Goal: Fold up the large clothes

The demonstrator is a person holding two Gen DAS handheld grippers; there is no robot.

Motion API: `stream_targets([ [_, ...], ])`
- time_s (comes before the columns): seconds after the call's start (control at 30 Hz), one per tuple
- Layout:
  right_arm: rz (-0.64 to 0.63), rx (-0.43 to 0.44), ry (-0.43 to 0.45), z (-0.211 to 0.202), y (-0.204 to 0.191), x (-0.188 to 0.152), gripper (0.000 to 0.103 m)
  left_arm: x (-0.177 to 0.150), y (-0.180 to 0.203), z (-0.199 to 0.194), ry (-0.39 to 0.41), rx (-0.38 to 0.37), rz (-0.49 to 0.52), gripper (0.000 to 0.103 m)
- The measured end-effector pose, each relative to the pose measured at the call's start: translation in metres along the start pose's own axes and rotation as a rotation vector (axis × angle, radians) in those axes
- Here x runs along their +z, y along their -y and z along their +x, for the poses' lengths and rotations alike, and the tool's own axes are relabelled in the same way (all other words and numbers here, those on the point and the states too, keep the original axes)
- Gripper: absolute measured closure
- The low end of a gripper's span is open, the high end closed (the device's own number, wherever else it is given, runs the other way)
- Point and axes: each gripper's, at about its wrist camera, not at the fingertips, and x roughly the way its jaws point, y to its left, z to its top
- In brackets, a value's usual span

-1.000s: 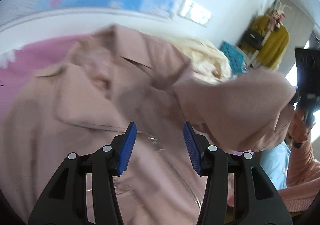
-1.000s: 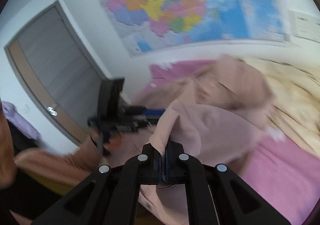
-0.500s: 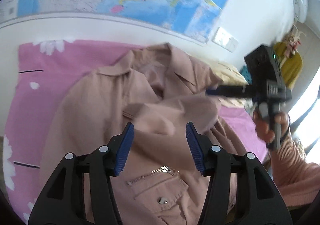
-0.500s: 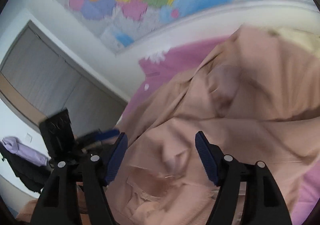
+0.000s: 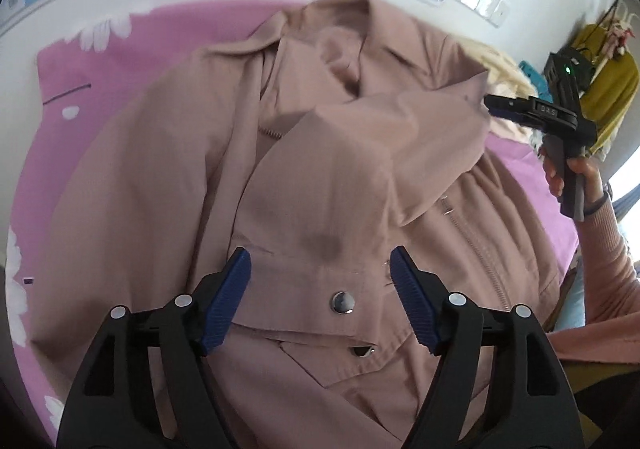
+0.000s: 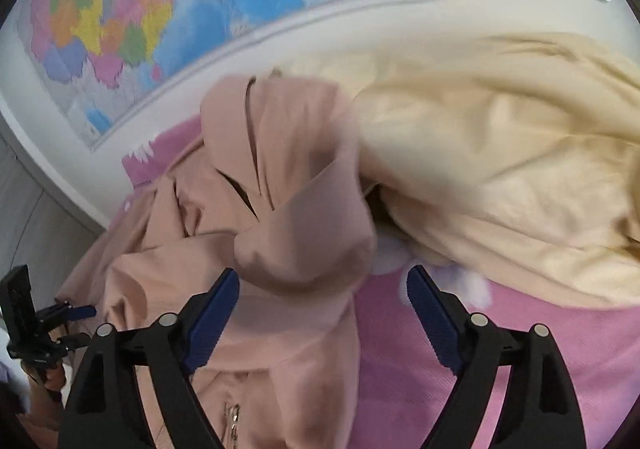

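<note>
Both grippers stand spread and grasp nothing: the left gripper [image 5: 320,269] hovers over the sleeve cuff [image 5: 316,289] laid across the pink jacket [image 5: 160,177], while the right gripper [image 6: 323,291] faces its bunched shoulder [image 6: 304,245] just ahead, seemingly ready for tucking.

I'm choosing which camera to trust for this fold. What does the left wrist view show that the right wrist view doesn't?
Only the left wrist view shows the sleeve cuff folded across the jacket front, its snap button, and the wall switches.

Only the right wrist view shows the cream garment spread wide and the coloured map.

Both show the pink jacket, the pink bedsheet, and both grippers open: left gripper, right gripper.
</note>
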Motion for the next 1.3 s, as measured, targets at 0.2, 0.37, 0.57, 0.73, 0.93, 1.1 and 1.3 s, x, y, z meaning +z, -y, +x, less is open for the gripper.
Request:
stream_targets([
  [0.2, 0.058, 0.071, -0.004, 0.008, 0.011, 0.021, 0.099, 0.016, 0.001, 0.034, -0.076, 0.042, 0.035, 0.102],
  [0.37, 0.132, 0.087, 0.141, -0.047, 0.039, 0.042, 0.100, 0.054, 0.004, 0.023, 0.051, 0.158, 0.110, 0.102],
  [0.57, 0.160, 0.017, 0.045, -0.019, 0.054, 0.042, 0.099, 0.071, 0.011, 0.022, 0.019, -0.007, 0.174, 0.092],
  [0.73, 0.158, 0.032, 0.007, -0.023, 0.063, 0.031, 0.093, 0.037, 0.016, 0.036, -0.094, -0.006, 0.279, 0.046],
  [0.93, 0.124, 0.054, 0.033, -0.037, 0.049, 0.029, 0.086, 0.031, 0.001, 0.048, -0.158, -0.001, 0.226, 0.026],
  [1.1, 0.125, 0.096, 0.030, -0.040, 0.044, 0.025, 0.076, 0.028, -0.014, 0.039, -0.142, 0.003, 0.183, 0.017],
  [1.3, 0.136, 0.133, 0.017, -0.036, 0.045, 0.021, 0.043, 0.021, -0.004, 0.056, -0.235, 0.022, 0.230, 0.010],
])
